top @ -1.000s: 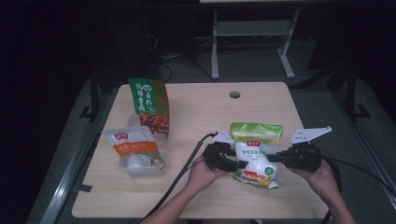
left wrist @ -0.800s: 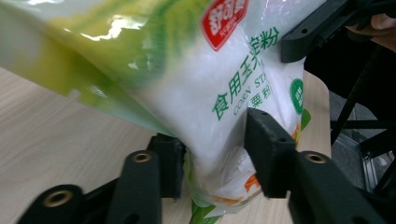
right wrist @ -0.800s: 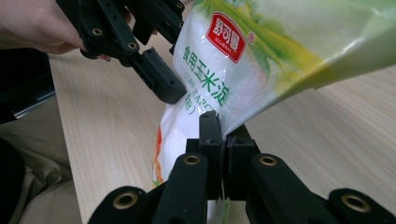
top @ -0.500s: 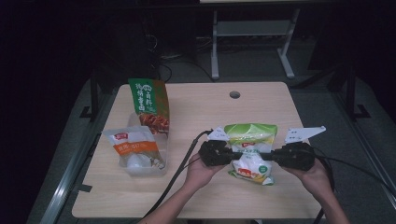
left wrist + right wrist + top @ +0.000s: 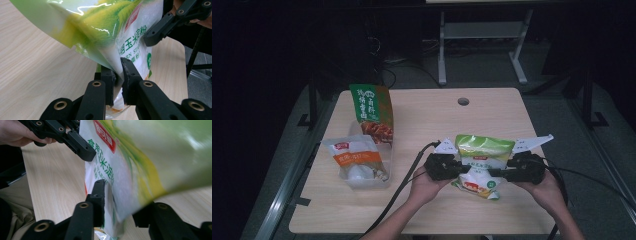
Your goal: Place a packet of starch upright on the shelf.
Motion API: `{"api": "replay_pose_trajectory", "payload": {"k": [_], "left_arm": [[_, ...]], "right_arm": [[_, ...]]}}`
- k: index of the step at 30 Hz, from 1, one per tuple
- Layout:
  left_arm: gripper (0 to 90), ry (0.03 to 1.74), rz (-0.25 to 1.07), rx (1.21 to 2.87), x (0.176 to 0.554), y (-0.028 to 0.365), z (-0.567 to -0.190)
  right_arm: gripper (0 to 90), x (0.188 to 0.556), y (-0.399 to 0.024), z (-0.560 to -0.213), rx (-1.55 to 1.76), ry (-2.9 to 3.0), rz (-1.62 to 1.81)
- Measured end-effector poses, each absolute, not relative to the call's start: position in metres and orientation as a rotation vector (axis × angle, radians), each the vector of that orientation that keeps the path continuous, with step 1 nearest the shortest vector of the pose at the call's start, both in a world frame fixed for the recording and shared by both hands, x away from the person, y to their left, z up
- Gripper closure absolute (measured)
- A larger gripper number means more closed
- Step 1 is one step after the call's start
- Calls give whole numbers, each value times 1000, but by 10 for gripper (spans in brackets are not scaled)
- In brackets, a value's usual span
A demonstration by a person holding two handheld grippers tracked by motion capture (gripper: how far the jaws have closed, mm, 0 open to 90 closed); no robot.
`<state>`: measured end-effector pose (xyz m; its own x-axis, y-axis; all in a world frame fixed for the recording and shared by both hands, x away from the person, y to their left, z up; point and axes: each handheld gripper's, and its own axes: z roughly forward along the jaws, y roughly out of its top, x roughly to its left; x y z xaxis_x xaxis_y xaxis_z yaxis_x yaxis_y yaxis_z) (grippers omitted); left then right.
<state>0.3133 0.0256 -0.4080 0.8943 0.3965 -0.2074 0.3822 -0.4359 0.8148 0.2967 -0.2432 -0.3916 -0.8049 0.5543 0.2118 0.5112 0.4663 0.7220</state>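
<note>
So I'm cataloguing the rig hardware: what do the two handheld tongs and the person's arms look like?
Both the left tongs and right tongs are black, boxy, with flat bars joined by brass-ringed rivets. Each carries a pale three-cornered plate on top with small dark markings and trails a black cable. The forearms are bare, no sleeves in view; beige trousers show.

Left claw (image 5: 468, 169) clamped tight; right claw (image 5: 492, 172) (jaws just opening) faces it.
</note>
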Motion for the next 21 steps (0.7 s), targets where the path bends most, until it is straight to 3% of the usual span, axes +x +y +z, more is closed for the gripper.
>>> {"api": "replay_pose_trajectory", "payload": {"k": [3, 9, 21], "left_arm": [[812, 560, 17, 2070, 312, 26, -408], [794, 565, 13, 2077, 313, 31, -407], [684, 575, 62, 2098, 300, 49, -408]], "right_arm": [[662, 298, -235, -393, 945, 2675, 1260], [809, 298, -231, -393, 926, 2660, 1241], [876, 296, -232, -386, 937, 2624, 1313]]}}
